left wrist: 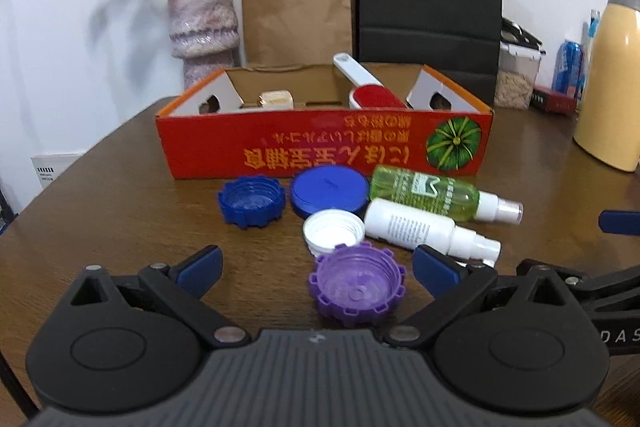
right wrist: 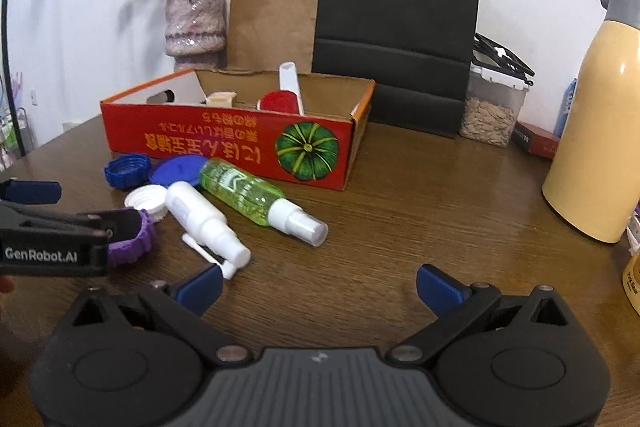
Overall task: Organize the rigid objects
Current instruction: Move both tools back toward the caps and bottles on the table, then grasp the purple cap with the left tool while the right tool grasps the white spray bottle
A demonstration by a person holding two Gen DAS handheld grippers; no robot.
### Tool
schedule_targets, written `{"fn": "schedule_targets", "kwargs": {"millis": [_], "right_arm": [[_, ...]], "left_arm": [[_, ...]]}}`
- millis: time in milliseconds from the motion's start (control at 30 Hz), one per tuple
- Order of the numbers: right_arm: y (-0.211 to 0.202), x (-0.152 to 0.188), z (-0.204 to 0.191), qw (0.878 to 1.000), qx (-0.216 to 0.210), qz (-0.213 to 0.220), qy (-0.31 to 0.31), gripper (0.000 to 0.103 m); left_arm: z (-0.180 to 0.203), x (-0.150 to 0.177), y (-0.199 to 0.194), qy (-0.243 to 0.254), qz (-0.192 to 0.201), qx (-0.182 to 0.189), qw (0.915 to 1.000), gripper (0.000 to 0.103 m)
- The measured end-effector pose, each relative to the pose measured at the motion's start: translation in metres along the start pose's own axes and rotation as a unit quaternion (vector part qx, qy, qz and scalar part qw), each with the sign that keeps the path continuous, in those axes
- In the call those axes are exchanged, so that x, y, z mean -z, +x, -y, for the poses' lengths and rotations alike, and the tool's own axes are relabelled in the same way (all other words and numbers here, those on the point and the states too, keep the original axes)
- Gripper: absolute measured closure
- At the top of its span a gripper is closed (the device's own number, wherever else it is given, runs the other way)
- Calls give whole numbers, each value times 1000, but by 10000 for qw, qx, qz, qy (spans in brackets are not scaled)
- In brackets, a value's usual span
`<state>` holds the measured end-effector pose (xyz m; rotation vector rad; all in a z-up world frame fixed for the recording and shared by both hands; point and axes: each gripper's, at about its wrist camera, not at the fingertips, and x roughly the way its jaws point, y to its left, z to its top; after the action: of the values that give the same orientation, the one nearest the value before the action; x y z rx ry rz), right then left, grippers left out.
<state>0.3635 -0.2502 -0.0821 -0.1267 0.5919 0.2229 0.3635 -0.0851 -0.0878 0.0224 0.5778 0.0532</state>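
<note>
Your left gripper (left wrist: pixel 318 269) straddles the purple cap (left wrist: pixel 357 291), fingers spread (contact seems absent, though it's blurry); your right gripper (right wrist: pixel 319 287) hangs released above bare table (right wrist: pixel 420 195).

A lived-in home, by the look of it: ahead of the claw, a round wooden table (left wrist: pixel 120 187) carries a vase of dried roses (left wrist: pixel 202 23), paper shopping bags (left wrist: pixel 296 7), a yellow thermos jug (left wrist: pixel 612 75) off to the right and a jar of seeds (right wrist: pixel 490 107) against a plain white wall.
</note>
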Motion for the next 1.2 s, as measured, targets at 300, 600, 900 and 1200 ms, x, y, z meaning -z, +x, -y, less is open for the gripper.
{"fn": "schedule_targets", "kwargs": {"millis": [300, 600, 900, 1200], "right_arm": [[2, 1, 1, 10000, 41, -30, 25, 0], [2, 1, 0, 10000, -23, -26, -19, 0], [2, 0, -2, 9999, -135, 45, -45, 0], [3, -3, -19, 9986, -432, 178, -254, 7]], "left_arm": [[8, 2, 11, 23, -323, 301, 9990, 49], [6, 0, 6, 57, -178, 419, 9989, 48], [-8, -5, 1, -76, -26, 299, 9995, 48], [-22, -9, -1, -97, 85, 256, 9996, 48]]}}
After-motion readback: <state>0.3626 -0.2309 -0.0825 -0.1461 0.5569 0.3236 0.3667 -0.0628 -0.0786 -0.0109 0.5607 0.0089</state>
